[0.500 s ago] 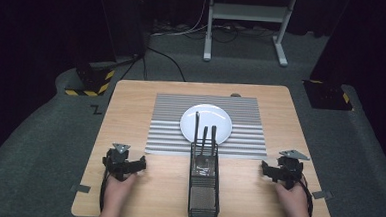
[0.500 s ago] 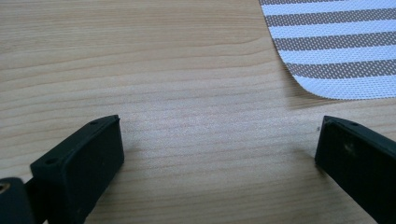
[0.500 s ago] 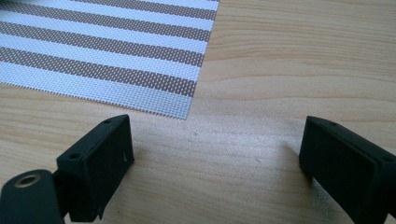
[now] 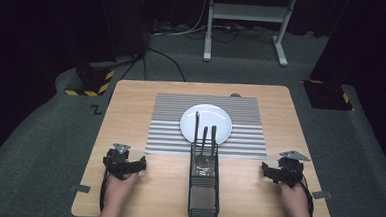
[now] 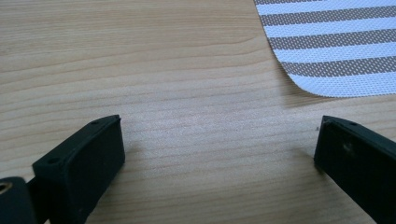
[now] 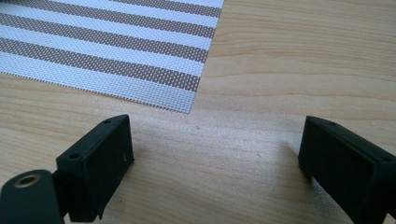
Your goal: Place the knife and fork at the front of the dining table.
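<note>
While both grippers are resting wide open with nothing between their jaws at lower left (image 4: 126,166) and lower right (image 4: 281,173), the unlabelled black mesh caddy (image 4: 204,189) is lying lengthwise up-frame, utensil handles (image 4: 204,135) toward the plate (image 4: 206,123).

I could read just one mark: a black letter Z (image 4: 97,110) stood on the grey floor (image 4: 39,145) beside the far left corner of my desk (image 4: 131,100). Nothing else bore lettering.

plate (image 4: 206,123) behind mesh caddy (image 4: 204,189)
</note>
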A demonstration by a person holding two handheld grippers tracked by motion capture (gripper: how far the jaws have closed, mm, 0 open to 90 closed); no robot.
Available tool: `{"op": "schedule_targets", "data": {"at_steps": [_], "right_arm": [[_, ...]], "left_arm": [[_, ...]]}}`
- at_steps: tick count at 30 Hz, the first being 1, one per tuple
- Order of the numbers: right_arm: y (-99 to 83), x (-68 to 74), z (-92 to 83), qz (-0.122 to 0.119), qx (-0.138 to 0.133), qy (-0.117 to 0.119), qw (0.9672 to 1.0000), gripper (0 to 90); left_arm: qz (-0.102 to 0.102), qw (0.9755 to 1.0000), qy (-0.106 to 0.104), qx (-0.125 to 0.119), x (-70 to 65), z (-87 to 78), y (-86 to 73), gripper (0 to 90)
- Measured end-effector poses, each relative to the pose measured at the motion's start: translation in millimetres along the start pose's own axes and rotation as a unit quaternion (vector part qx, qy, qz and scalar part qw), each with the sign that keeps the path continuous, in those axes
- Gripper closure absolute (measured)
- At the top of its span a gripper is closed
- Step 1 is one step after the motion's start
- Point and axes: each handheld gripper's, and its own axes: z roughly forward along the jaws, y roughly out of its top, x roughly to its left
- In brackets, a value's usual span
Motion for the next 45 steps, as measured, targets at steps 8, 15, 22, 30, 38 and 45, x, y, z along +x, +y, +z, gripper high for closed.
{"op": "schedule_targets", "data": {"at_steps": [8, 15, 22, 30, 38, 45], "right_arm": [[0.0, 0.2, -0.1, -0.001, 0.001, -0.002, 1.0000, 9.7], [0.2, 0.0, 0.2, -0.002, 0.000, 0.000, 1.0000, 9.6], [0.5, -0.2, 0.7, -0.004, -0.001, 0.001, 1.0000, 9.6], [0.7, -0.4, 0.9, -0.003, -0.001, 0.003, 1.0000, 9.9], [0.6, -0.7, 0.6, -0.003, -0.001, 0.002, 1.0000, 10.4], [0.6, -0.5, 0.7, -0.003, -0.001, 0.001, 1.0000, 10.3]], "left_arm": [[0.006, 1.0000, -0.001, 0.001, 0.4, -1.2, -0.5, 2.8], [0.033, 0.9990, -0.008, -0.030, -5.1, -11.3, -3.9, 1.8], [0.027, 0.9949, -0.051, -0.083, -4.9, -30.7, -3.9, 1.3], [0.040, 0.9833, -0.082, -0.158, -15.9, -51.2, -3.8, 7.8], [0.046, 0.9690, -0.116, -0.213, -30.0, -65.9, -0.8, 7.4], [0.063, 0.9711, -0.111, -0.202, -40.7, -75.8, 6.6, 1.2]]}}
